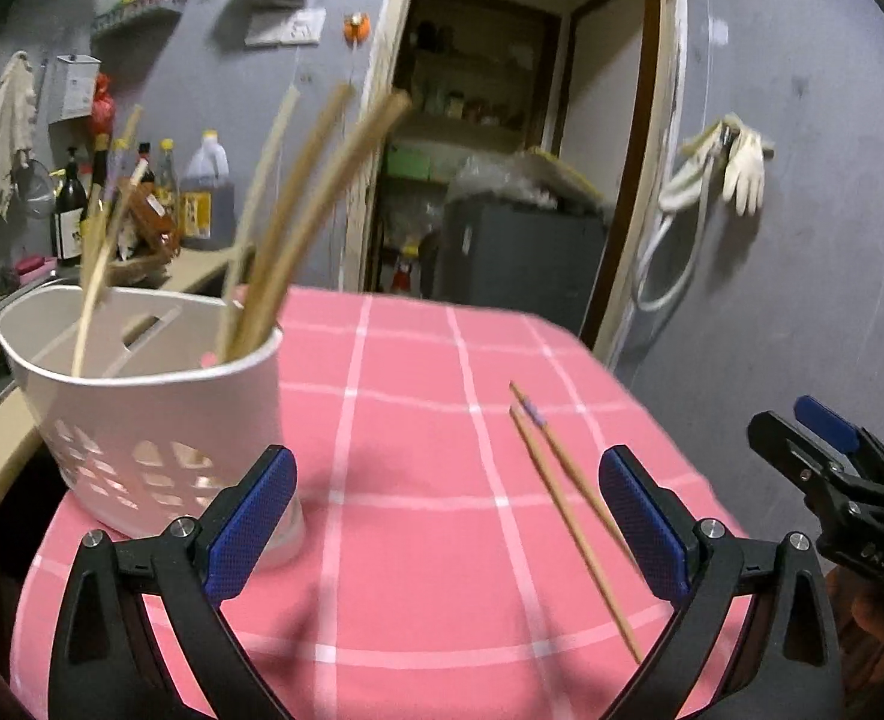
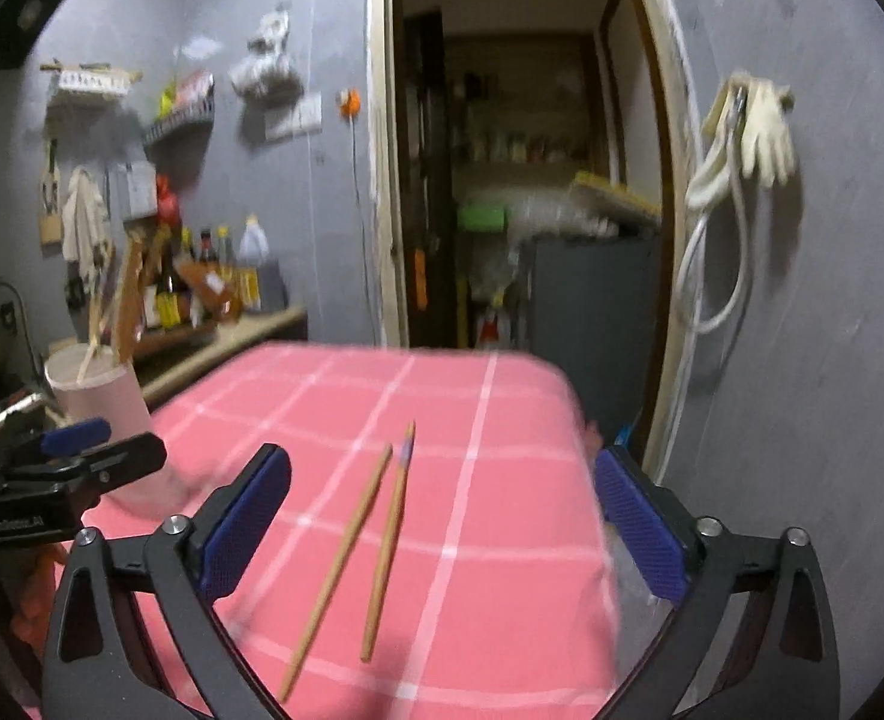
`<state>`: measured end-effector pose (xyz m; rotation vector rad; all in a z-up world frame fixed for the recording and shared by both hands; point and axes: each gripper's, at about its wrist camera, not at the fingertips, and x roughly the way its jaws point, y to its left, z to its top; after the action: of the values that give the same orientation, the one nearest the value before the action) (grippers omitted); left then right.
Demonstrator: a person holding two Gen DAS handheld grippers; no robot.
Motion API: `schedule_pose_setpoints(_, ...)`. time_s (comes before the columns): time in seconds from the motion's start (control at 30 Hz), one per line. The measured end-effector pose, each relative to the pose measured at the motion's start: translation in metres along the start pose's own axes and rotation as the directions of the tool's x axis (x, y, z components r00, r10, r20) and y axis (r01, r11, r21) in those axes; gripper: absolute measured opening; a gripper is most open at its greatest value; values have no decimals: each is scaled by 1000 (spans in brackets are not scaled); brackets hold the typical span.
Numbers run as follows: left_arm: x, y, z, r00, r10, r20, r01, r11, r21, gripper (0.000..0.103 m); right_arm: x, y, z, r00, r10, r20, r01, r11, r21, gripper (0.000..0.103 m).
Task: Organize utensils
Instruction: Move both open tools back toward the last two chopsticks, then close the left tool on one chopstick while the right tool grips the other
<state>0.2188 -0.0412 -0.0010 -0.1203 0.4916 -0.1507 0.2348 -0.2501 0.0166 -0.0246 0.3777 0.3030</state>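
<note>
Two wooden chopsticks (image 1: pixel 568 504) lie side by side on the pink checked tablecloth (image 1: pixel 418 420), right of centre in the left wrist view; they also show in the right wrist view (image 2: pixel 370 546). A white perforated utensil basket (image 1: pixel 142 414) holds several long wooden utensils (image 1: pixel 298 204) at the table's left; it shows far left in the right wrist view (image 2: pixel 106 402). My left gripper (image 1: pixel 448 516) is open and empty above the cloth, between basket and chopsticks. My right gripper (image 2: pixel 442 528) is open and empty above the chopsticks; it also appears at the right edge of the left wrist view (image 1: pixel 826 450).
A counter (image 1: pixel 202 264) with bottles (image 1: pixel 202 192) and a sink runs behind the table on the left. A doorway (image 1: pixel 502 150) with shelves and a dark cabinet opens behind the table. Gloves and a hose (image 1: pixel 736 162) hang on the grey wall at right. The table's far edge drops off.
</note>
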Motion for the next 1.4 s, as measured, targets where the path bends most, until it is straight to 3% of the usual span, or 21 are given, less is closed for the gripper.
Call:
schedule_pose_setpoints(0.07,12,-2,-2,999,8,-36,-8,1000,15,99,13,-4,-4,998,7,-64,-7,1000,3,95)
schedule_pose_setpoints(0.13,25,-4,-3,997,13,-78,-11,1000,22,99,25,-7,-9,992,18,-126,-18,1000,6,84)
schedule_pose_setpoints(0.33,49,-1,-4,987,0,-161,2,1000,9,98,61,-13,-19,949,105,-299,-94,994,50,61)
schedule_pose_setpoints(0.57,63,4,0,975,-29,-219,27,1000,-11,97,92,-3,-24,894,174,-413,-168,984,52,44)
schedule_pose_setpoints(0.73,73,3,2,965,-53,-256,51,999,-16,89,113,-1,-27,864,187,-468,-183,982,56,36)
schedule_pose_setpoints(0.93,89,2,4,947,-96,-308,92,995,-28,77,120,-11,-25,862,185,-472,-166,983,81,12)
schedule_pose_setpoints(1.27,122,-13,8,903,-182,-389,183,983,-34,49,110,-30,-24,872,151,-465,-127,989,81,7)
schedule_pose_setpoints(1.4,134,-13,14,884,-221,-412,215,975,-61,35,110,-34,-23,865,139,-482,-121,990,68,7)
